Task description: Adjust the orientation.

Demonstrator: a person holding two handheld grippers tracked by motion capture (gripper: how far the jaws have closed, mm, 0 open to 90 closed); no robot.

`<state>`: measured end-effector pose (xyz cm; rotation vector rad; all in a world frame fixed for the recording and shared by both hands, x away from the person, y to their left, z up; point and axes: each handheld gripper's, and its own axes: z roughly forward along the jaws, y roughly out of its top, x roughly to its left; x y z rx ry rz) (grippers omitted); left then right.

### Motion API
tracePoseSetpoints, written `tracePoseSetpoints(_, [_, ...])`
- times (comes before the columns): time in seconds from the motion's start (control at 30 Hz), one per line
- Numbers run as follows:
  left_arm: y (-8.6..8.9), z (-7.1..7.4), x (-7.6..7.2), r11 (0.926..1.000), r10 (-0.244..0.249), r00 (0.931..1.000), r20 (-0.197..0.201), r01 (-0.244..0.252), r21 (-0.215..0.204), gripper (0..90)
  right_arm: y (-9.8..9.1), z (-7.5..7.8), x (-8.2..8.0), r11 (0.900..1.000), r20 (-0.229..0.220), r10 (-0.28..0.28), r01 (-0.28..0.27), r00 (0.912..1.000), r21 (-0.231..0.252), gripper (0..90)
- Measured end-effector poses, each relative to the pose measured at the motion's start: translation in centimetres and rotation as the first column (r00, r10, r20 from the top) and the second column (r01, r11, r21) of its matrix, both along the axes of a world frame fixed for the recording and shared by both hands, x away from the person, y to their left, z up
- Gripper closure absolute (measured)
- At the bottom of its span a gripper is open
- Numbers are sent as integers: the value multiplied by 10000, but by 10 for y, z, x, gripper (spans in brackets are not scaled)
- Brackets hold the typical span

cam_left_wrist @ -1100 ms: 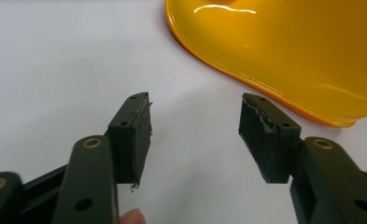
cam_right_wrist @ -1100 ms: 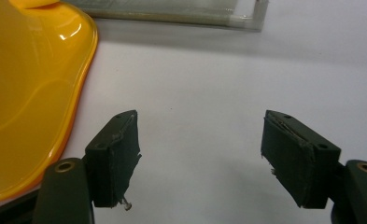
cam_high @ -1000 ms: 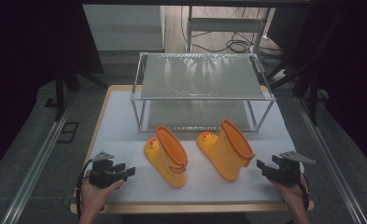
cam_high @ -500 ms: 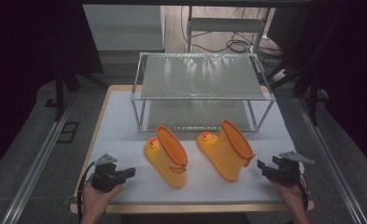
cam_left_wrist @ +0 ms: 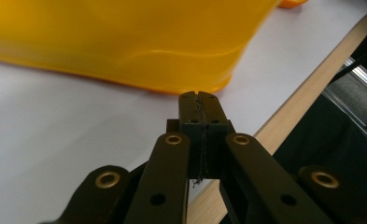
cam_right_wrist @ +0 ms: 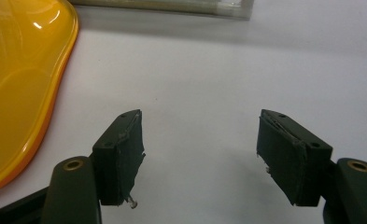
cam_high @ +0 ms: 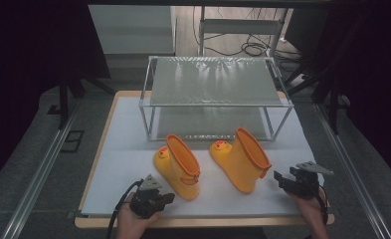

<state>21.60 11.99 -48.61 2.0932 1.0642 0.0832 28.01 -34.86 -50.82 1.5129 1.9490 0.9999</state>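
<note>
No writing, label, brand, number or sign can be read in any of the views: the two yellow boots (cam_high: 180,167) carry none, nor does the wire rack (cam_high: 213,79) behind them, nor the white surface (cam_high: 123,164)
</note>
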Motion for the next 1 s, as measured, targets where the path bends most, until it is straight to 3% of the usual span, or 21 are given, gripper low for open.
tracePoseSetpoints(0.3, [-29, -1, -7, 9989, -463, 9986, 260, 461, 59, 900, 3, -1, 0, 10000, -25, -34, 34, 10000, 9, 314])
tracePoseSetpoints(0.43, [-55, -1, -10, 9980, -566, 9949, 831, 542, 310, 900, 3, 0, 0, 10000, 0, -3, 3, 10000, -14, 315])
tracePoseSetpoints(0.5, [-59, 0, -10, 9983, -523, 9941, 946, 496, 307, 900, 3, 0, 0, 10000, 14, -29, 29, 10000, -9, 315])
tracePoseSetpoints(0.6, [-72, 1, -9, 9993, -340, 9880, 1503, 311, 218, 900, 1, 0, 0, 9999, 72, -99, 99, 9999, 41, 316])
tracePoseSetpoints(0.7, [-81, 1, -5, 9993, -340, 9833, 1788, 307, 215, 900, 0, 0, -1, 9999, 118, -145, 145, 9998, 54, 318])
tracePoseSetpoints(0.9, [-80, -2, -1, 9982, 111, 9712, 2378, -248, 544, 900, -2, 1, -1, 9995, 194, -298, 296, 9994, 77, 321])
tracePoseSetpoints(1.0, [-72, -3, 0, 9994, 283, 9765, 2138, -320, 139, 900, -2, 0, -1, 9995, 210, -306, 305, 9993, 46, 321])
